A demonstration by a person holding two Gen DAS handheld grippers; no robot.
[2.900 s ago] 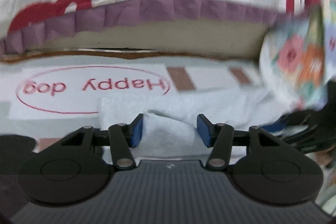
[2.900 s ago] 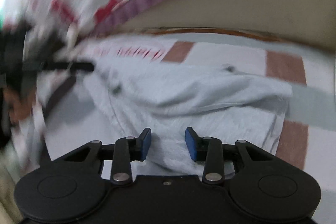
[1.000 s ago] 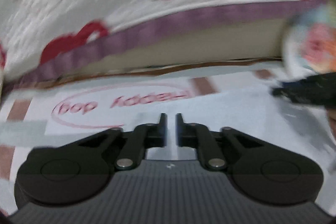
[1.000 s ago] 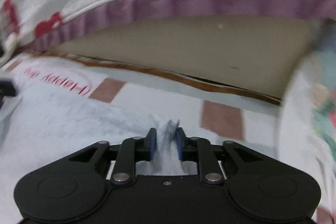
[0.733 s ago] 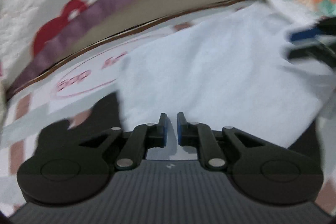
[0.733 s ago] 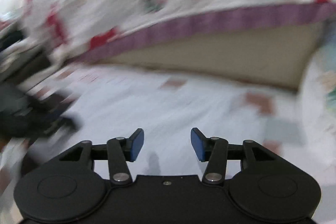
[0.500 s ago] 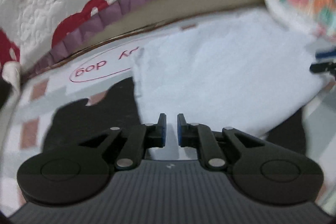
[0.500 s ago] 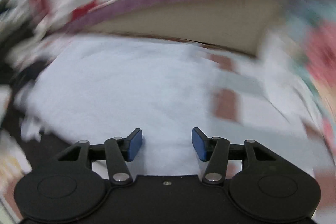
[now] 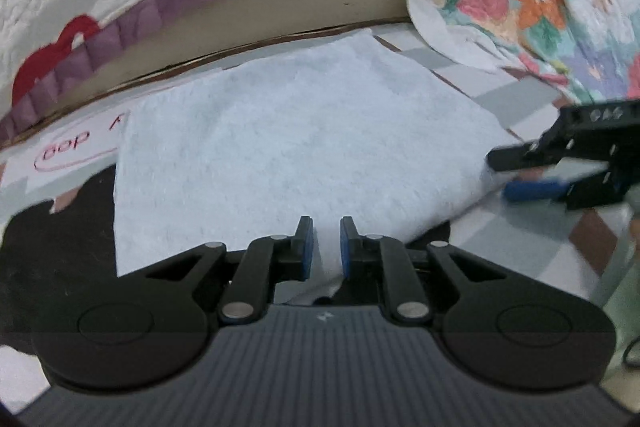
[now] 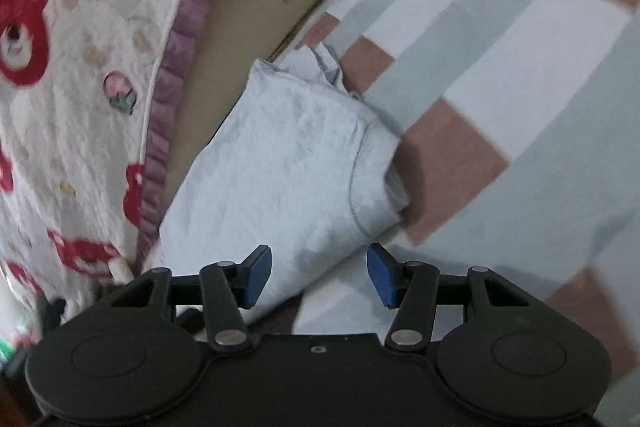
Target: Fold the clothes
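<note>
Pale blue garment [image 9: 296, 143] lying flat on checked mat [image 10: 520, 75] beside bed. Left gripper [image 9: 323, 247] nearly closed, nothing pinched; right gripper [image 10: 319, 277] open, empty, at right edge. Grab both layers of near edge, fold evenly.

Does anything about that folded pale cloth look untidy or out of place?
Mostly it is neat: the pale blue garment lies flat on the checked mat. The one odd spot is its far end in the right wrist view, where crumpled inner layers poke out beyond the fold instead of lying flush.
</note>
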